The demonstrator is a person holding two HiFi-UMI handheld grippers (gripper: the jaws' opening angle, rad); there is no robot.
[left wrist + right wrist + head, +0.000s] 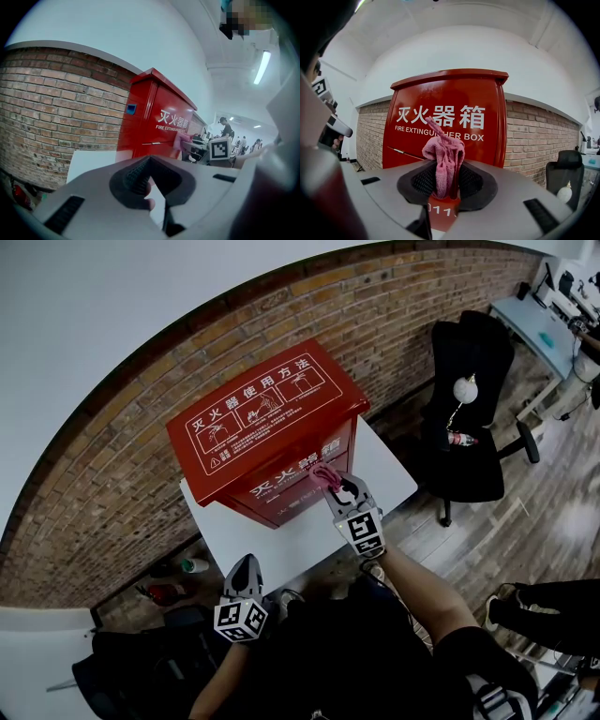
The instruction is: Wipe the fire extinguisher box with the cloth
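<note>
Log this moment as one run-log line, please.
right tongs: shut on pink cloth | cloth: by fire extinguisher box front, contact unclear | left tongs: shut, empty, away from box

Bright, even indoor light, a long white ceiling tube lamp [261,67] glowing; fisheye-curved edges, dark corners, soft foreground.

left gripper [149,159] jaws together | fire extinguisher box [145,117] ahead on table [89,161]

box [267,432]: red, upright on white table [394,474], white lettering on lid and front.
cloth [325,476]: pink, bunched, clamped in right gripper [336,487], at box front.
</note>
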